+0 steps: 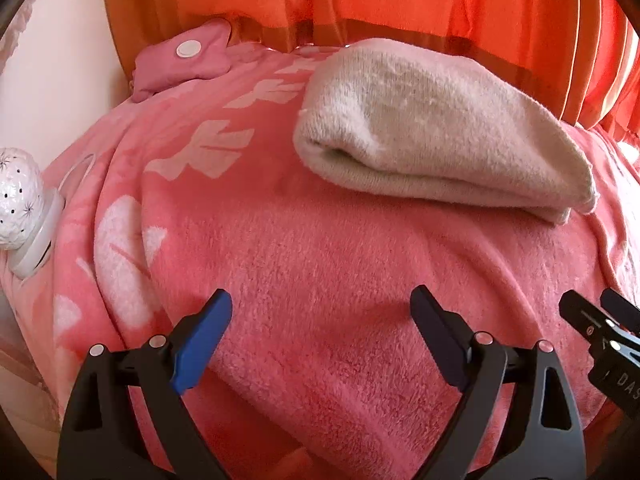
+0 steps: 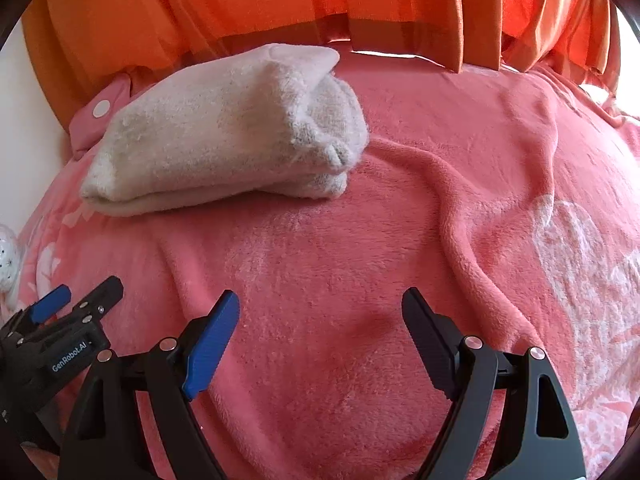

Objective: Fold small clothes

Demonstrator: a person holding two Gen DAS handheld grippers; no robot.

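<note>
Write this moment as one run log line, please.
left gripper: open, empty | right gripper: open, empty | cloth: folded, on blanket, untouched | pouch: behind cloth

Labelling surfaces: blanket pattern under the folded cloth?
Fuzzy pink blanket with pale leaf-like motifs; clearest in the left wrist view.

One folded cream garment (image 1: 436, 128) lies ahead of the two grippers, the left gripper (image 1: 320, 332) and the right gripper (image 2: 320, 332). One pink blanket (image 1: 320, 280) spreads beneath them. One small pink pouch (image 1: 184, 60) sits far ahead-left, one white dotted ornament (image 1: 18, 200) at left, one orange curtain (image 2: 320, 0) behind.
</note>
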